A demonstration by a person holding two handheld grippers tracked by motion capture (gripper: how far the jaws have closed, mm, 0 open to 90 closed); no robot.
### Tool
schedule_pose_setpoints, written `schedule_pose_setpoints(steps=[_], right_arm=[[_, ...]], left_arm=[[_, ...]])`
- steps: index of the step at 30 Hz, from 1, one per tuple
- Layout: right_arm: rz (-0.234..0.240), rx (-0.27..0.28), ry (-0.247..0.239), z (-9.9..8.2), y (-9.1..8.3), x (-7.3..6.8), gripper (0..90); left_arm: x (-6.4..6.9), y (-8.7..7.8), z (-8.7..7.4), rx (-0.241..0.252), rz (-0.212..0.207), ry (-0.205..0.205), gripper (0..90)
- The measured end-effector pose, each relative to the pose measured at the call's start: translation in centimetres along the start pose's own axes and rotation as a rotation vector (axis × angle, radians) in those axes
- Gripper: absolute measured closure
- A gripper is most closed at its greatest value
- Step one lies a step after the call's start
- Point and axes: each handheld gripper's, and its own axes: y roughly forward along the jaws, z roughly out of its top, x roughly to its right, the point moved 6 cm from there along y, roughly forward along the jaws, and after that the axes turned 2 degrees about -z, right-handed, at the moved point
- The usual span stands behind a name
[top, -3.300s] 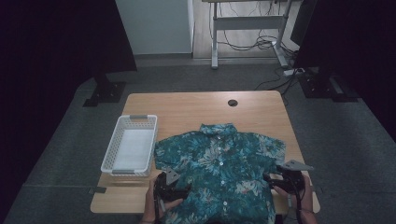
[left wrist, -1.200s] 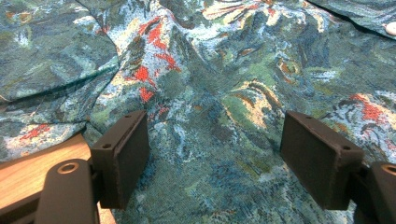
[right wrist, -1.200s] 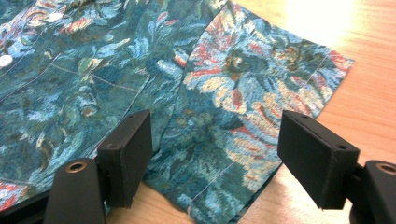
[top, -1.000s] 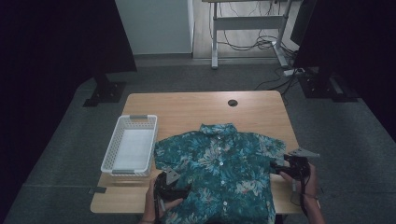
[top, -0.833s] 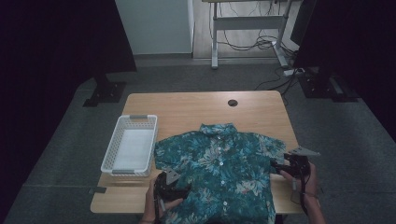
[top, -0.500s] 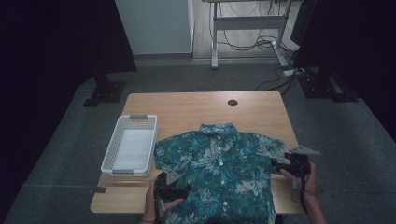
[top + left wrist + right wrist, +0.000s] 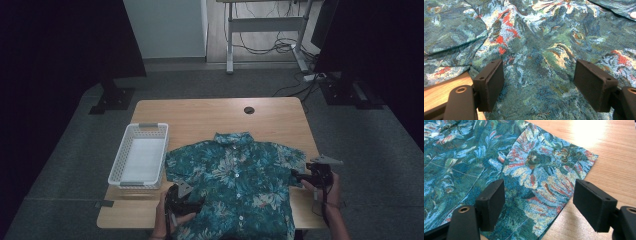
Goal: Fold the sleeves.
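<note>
A teal floral short-sleeved shirt [image 7: 235,180] lies flat, buttoned, on the wooden table [image 7: 210,117], collar away from me. My left gripper [image 7: 187,202] stands open over the shirt's lower left part, and the left gripper view has patterned fabric [image 7: 541,57] under and between its jaws. At the shirt's right sleeve, my right gripper [image 7: 300,177] is open too; its jaws straddle the sleeve's hem [image 7: 544,195] where the cloth meets bare wood [image 7: 614,170]. Nothing is pinched by either one.
A white plastic basket [image 7: 141,157] sits at the table's left edge, beside the shirt's left sleeve. A round cable hole [image 7: 249,110] lies near the far edge. Bare wood stretches beyond the collar. The shirt's bottom hem hangs over the near edge.
My right gripper has shifted from the near right corner up along the table's right side to the sleeve. The left gripper and the shirt have stayed put.
</note>
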Motion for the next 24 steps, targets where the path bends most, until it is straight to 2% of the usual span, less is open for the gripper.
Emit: schedule_pose_setpoints(steps=[10, 24], right_arm=[[-0.006, -0.009, 0.017, -0.17, 0.43, 0.42, 25.0], [-0.016, -0.023, 0.016, -0.42, 0.77, 0.49, 24.7]], left_arm=[[0.00, -0.01, 0.00, 0.000, 0.000, 0.001, 24.1], [0.02, -0.01, 0.00, 0.000, 0.000, 0.002, 24.3]])
